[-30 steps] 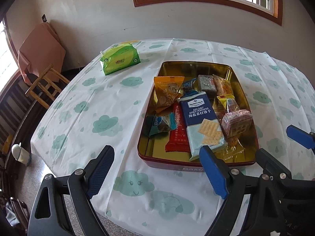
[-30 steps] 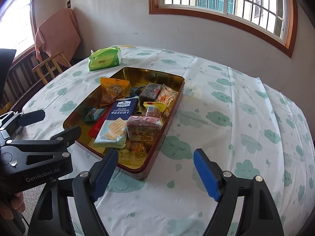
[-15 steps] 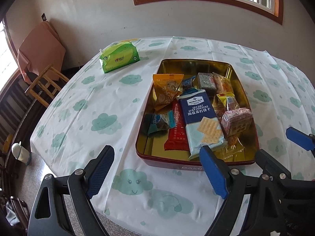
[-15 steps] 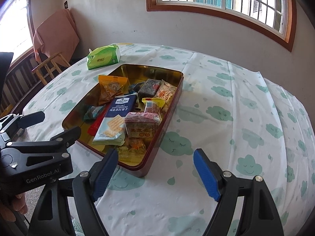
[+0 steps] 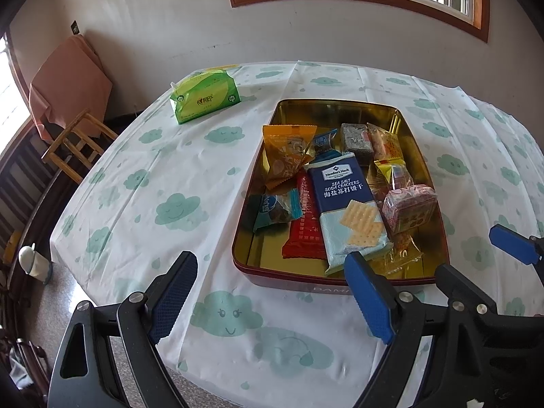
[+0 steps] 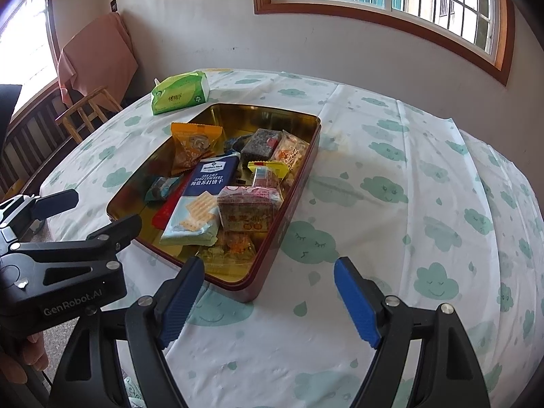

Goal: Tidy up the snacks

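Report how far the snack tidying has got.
Done: the snacks all lie in the tin, though loosely heaped, with the cracker pack across a red packet and the orange bag leaning on the side wall. In hand: nothing; the left tool and the right tool are both open and empty, short of the tin. Left: sorting the pile; the tissue pack sits outside.

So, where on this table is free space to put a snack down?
Bare tablecloth lies right of the tin, and between tin and green tissue pack on its left. The tin's far end is bare; its near half is crowded around the soda crackers.
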A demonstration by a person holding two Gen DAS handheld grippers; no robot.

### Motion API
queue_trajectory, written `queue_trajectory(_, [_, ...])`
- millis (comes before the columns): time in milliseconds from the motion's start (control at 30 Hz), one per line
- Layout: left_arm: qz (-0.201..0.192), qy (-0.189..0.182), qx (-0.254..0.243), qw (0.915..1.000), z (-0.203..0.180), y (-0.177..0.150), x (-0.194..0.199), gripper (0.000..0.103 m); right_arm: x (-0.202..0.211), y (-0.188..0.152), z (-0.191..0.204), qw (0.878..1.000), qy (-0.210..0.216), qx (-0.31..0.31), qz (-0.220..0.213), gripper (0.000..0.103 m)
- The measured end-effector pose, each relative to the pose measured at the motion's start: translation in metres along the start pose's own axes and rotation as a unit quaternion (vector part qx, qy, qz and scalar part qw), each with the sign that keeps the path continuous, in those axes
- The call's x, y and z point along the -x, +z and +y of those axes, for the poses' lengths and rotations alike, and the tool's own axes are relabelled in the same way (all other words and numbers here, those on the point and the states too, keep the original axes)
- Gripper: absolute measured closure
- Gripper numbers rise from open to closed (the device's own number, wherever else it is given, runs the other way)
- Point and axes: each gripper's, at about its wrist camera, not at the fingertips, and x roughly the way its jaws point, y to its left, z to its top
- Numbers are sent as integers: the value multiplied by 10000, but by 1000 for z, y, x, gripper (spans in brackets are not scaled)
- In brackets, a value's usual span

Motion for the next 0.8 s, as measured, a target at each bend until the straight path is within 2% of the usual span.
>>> queue_trajectory(800, [91, -115, 62, 9999, 2, -1, -5, 16, -5, -2, -2, 10000, -9, -37, 88, 22])
